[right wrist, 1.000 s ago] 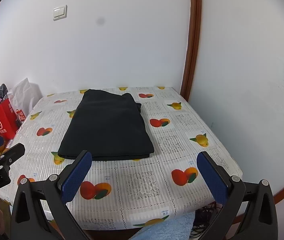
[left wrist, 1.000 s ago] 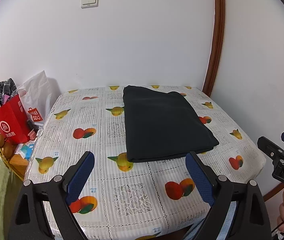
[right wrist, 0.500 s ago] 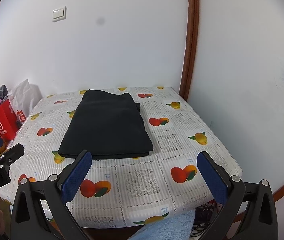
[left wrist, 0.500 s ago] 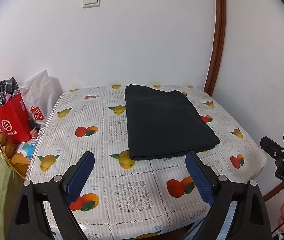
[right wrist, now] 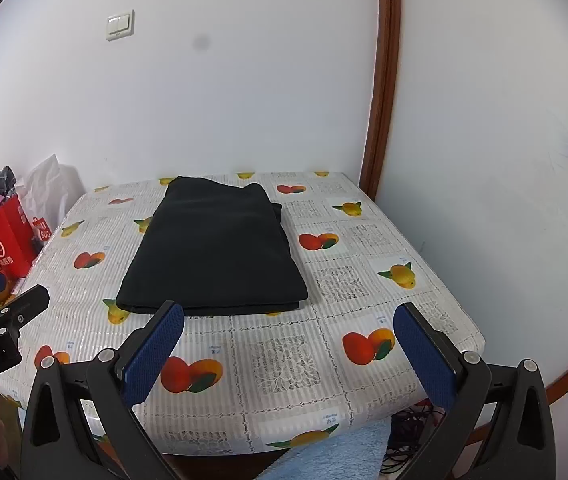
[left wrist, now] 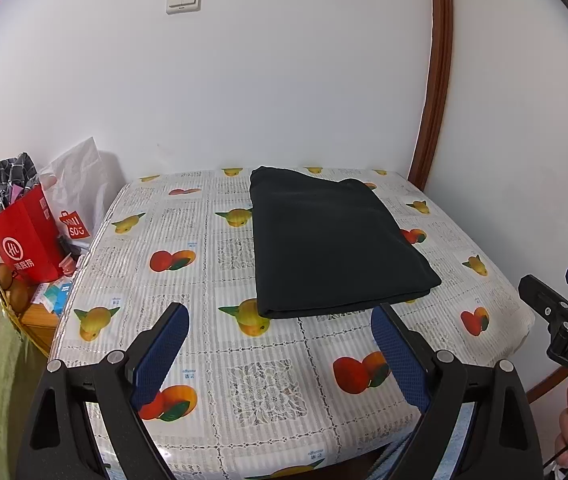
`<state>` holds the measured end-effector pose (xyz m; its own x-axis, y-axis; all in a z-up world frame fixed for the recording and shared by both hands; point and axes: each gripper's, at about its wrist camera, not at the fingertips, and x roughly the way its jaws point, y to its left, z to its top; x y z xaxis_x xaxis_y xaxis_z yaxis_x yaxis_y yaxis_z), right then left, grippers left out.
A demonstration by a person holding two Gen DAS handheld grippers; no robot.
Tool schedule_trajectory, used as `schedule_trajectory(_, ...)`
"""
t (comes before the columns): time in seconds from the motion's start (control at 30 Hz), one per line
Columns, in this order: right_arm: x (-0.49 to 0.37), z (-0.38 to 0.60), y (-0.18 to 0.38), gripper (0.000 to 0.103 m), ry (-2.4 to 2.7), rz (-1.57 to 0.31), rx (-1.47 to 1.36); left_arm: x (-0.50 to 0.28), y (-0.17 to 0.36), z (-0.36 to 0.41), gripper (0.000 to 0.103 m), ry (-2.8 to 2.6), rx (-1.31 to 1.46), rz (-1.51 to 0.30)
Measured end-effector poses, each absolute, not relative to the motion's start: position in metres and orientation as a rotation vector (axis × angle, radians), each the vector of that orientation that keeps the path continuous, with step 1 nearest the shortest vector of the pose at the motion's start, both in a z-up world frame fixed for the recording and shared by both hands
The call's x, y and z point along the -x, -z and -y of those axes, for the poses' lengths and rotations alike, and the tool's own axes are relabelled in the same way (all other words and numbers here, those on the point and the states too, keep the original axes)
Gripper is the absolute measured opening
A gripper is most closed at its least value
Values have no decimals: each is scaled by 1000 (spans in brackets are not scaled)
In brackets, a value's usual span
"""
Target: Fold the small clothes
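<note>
A black garment (left wrist: 332, 240) (right wrist: 215, 248) lies folded into a neat rectangle on the fruit-print tablecloth (left wrist: 203, 248) (right wrist: 348, 280), toward the back of the table. My left gripper (left wrist: 279, 324) hovers above the table's near edge, short of the garment, with its blue pads wide apart and nothing between them. My right gripper (right wrist: 288, 320) hangs at the same distance in front of the folded edge, also open and empty. Each gripper shows at the side of the other's view: the right gripper (left wrist: 564, 304) and the left gripper (right wrist: 3, 296).
White walls close the table at the back and right, with a brown wooden trim (left wrist: 432, 100) in the corner. A red paper bag (left wrist: 23, 236) and a white plastic bag (left wrist: 79, 188) stand left of the table. A light blue towel (right wrist: 336, 456) lies below the near edge.
</note>
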<state>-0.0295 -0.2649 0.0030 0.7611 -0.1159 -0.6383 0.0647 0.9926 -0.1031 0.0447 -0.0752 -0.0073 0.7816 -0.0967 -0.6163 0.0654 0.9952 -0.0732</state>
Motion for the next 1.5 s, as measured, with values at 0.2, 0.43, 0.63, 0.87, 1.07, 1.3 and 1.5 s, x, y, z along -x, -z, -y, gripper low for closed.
schedule_trajectory(0.2,30,265,-3,103,99,-699,76,-44,8,76,92,91,47,-668)
schedule_trajectory(0.43,31,266,-3,103,102,-695,78,-44,8,77,92,88,42,-669)
schedule_trajectory(0.63,31,267,-3,103,104,-696,81,-44,8,77,92,90,40,-669)
schedule_trajectory(0.87,31,267,-3,103,107,-695,82,-44,8,77,92,93,40,-670)
schedule_trajectory(1.07,31,267,-3,103,108,-694,82,-44,7,77,92,93,41,-669)
schedule_trajectory(1.3,31,266,-3,103,109,-695,87,-44,7,75,92,95,38,-669)
schedule_trajectory(1.5,31,263,-3,103,111,-693,94,-45,7,73,92,99,37,-665)
